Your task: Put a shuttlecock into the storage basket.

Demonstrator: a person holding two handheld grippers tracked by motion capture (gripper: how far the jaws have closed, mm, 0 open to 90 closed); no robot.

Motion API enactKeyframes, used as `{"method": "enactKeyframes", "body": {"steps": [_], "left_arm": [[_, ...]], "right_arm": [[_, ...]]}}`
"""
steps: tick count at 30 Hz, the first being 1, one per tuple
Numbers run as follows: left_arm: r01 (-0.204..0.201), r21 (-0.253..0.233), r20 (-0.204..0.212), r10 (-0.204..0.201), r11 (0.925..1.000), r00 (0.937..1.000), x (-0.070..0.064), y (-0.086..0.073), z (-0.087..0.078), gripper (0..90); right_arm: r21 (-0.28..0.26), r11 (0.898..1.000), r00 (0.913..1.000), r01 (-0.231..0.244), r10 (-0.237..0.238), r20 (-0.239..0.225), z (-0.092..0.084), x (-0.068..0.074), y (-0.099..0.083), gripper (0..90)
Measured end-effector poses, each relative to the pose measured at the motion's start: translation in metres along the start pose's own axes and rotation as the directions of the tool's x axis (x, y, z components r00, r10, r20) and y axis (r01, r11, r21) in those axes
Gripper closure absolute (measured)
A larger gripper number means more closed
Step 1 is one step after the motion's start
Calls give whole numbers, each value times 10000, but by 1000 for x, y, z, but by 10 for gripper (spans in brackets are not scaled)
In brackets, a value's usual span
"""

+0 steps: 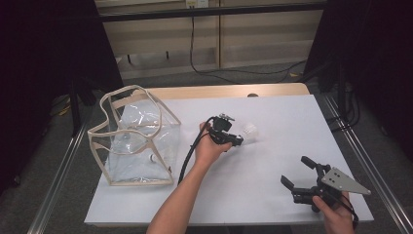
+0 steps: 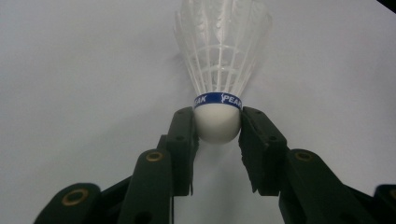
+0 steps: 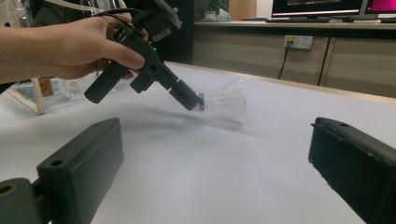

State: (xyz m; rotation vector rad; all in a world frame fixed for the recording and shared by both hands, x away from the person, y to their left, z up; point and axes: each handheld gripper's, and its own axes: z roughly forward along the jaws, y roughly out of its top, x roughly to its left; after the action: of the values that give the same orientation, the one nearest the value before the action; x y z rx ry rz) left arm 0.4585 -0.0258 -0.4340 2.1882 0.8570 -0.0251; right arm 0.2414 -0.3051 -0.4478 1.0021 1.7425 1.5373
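White feathered shuttlecock, light, fragile | left gripper clamps its firm cork tip, mid-table | right gripper gapes empty, near corner

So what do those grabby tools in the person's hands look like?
Both are black plastic. The left hand-held gripper has two chunky flat-faced jaws with brass-coloured rivets at the joints, and a black cable trails from it along a bare forearm with no sleeve. The right hand-held gripper has the same black jaws, plus a grey three-cornered metal plate with small holes on top.
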Motion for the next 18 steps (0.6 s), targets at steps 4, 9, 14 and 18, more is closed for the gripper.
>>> {"method": "enactKeyframes", "body": {"steps": [4,9,14,18], "left_arm": [[-44,16,175,43,10000,9998,-3,0,-4,661],[21,84,311,-23,10000,9995,-5,-3,-10,661],[26,188,399,-33,9998,9992,-4,-5,-15,661],[146,174,467,-154,9997,9988,-4,-7,-20,661]], "right_arm": [[16,10000,10000,20,-20,-13,0,0,0,28],[17,10000,10000,32,-32,-8,0,0,0,28],[19,10000,10000,40,-40,-4,0,1,0,28],[10,10000,10000,23,-23,11,0,0,0,28]]}}
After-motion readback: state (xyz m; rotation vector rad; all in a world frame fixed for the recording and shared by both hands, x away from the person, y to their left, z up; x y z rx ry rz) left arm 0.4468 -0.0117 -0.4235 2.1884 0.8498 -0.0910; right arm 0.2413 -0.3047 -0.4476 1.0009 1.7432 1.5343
